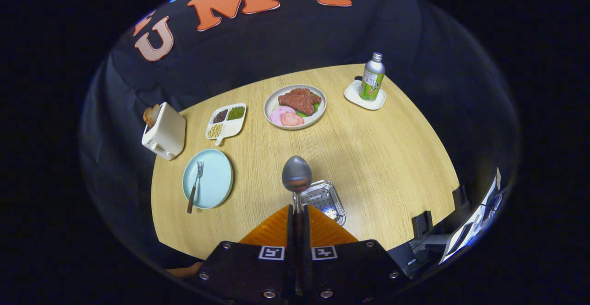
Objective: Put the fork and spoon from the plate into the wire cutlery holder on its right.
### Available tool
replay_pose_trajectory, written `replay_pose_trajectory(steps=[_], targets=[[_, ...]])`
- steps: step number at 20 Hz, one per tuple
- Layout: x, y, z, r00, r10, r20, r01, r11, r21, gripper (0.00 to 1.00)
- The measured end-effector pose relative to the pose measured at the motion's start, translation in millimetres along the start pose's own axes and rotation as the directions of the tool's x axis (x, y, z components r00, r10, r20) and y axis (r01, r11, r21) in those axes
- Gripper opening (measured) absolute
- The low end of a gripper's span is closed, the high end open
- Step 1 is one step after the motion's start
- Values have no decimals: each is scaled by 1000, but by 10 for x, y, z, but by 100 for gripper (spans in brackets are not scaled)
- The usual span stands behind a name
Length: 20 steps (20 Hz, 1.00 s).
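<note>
The gripper [297, 213] is squeezed tight on the spoon [297, 174] handle, bowl up, so it can drop into the holder [323, 200] just below. The fork [195, 186] lies on the plate [213, 178] to the left, waiting its turn.

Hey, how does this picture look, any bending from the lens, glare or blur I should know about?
Gripper view: fisheye bends the table edge into a curve; lighting is even with soft shadows; a mild sheen on the spoon bowl held between the shut fingers of the gripper; the fork on the blue plate stays sharp.
</note>
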<state>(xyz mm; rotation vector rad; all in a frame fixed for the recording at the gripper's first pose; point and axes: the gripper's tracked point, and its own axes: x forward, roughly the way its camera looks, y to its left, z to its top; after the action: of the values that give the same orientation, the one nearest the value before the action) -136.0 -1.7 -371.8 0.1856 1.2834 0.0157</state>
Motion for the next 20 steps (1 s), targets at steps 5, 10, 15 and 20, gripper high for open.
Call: replay_pose_trajectory(steps=[5, 10, 15, 20], targets=[[139, -189, -332, 993, -34, -114, 26, 997, -66, 7], [289, -362, -511, 978, -101, -180, 73, 985, -157, 7], [354, -427, -438, 976, -116, -184, 81, 979, -189, 10], [359, -368, -191, 988, -105, -116, 81, 977, -196, 16]])
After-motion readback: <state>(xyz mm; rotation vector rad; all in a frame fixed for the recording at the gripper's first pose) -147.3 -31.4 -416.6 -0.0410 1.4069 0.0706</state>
